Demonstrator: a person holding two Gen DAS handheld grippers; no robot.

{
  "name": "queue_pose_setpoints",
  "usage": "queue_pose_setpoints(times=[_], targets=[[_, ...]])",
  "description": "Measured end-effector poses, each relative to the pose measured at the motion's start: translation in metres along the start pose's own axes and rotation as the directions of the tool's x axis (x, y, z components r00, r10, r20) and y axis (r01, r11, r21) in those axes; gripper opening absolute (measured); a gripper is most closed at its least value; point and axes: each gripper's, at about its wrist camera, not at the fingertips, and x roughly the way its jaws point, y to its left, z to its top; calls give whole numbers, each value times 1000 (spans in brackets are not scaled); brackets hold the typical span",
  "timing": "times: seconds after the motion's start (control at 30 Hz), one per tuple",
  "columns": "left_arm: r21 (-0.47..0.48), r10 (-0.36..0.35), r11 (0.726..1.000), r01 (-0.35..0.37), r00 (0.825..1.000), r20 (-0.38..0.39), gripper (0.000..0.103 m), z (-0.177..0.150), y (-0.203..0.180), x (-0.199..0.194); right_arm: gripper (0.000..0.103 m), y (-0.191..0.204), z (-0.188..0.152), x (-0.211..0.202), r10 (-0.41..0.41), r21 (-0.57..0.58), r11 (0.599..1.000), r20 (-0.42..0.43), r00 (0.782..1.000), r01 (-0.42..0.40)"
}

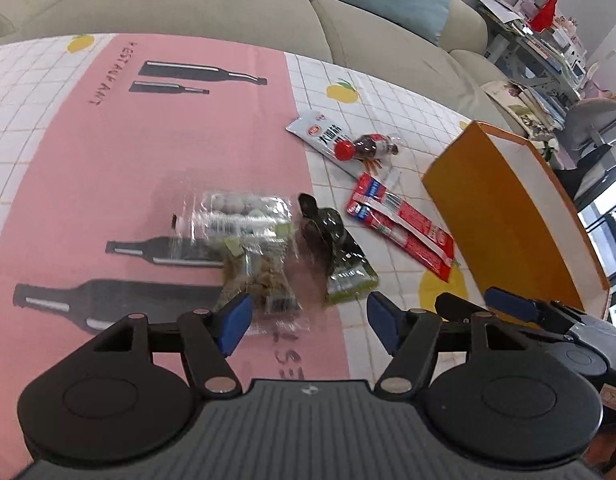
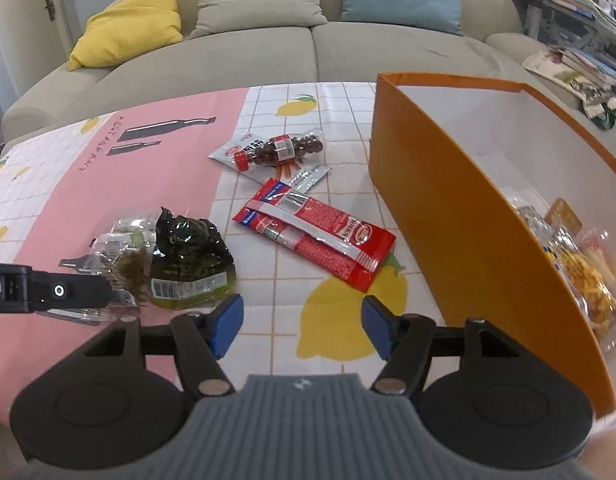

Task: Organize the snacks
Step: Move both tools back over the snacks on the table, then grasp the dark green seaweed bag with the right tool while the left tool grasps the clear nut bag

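Snack packs lie on the table. A clear pack of brown-green bits [image 1: 263, 280] and a dark green pack [image 1: 340, 256] lie just ahead of my open, empty left gripper [image 1: 310, 318]. Behind them is a clear pack of pale balls [image 1: 243, 212]. Red sausage packs [image 1: 400, 224] [image 2: 320, 232] and a small bottle of dark balls [image 1: 368, 148] [image 2: 279, 150] on a white pack lie further right. My right gripper [image 2: 301, 324] is open and empty over the cloth, left of the orange box [image 2: 468, 216], which holds some snacks [image 2: 576, 272].
The table has a pink and white lemon-print cloth [image 1: 107, 152]. A beige sofa [image 2: 267, 52] with cushions stands behind it. Cluttered shelves [image 1: 548, 48] and a chair stand at the right. The left gripper's body [image 2: 47, 292] shows at the right view's left edge.
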Motion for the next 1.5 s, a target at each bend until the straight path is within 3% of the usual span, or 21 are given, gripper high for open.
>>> queue_pose_setpoints(times=[0.2,0.3,0.4,0.6,0.67,0.77,0.9,0.97,1.2,1.37,1.5], targets=[[29,94,995,-95,995,44,77,11,7,3,65,12,9,14,42,-59,997,19,999,-41],[57,96,994,-96,995,6,77,16,10,8,66,22,17,17,104,-69,993,48,993,-100],[43,101,994,-102,995,16,77,16,15,3,66,37,24,23,153,-107,984,69,986,-145],[-11,111,994,-111,994,13,77,20,28,2,65,64,33,48,184,-170,971,73,980,-169],[-35,104,994,-104,994,8,77,21,30,3,64,71,34,58,174,-186,970,66,982,-160],[-45,90,995,-90,996,-5,77,21,30,7,51,78,34,70,160,-209,967,48,986,-147],[-46,72,996,-73,997,-16,76,19,28,11,48,80,32,84,146,-217,966,16,989,-139],[-58,68,996,-69,997,-24,76,18,27,14,36,78,30,88,155,-213,965,7,988,-150],[-92,86,992,-89,996,-32,76,18,19,26,35,54,20,77,142,-180,974,-12,990,-141],[-49,153,987,-155,987,-41,69,13,8,41,35,37,6,65,124,-167,978,-11,992,-124],[-89,186,977,-192,980,-71,62,9,10,50,35,33,5,64,124,-150,981,-9,992,-124]])
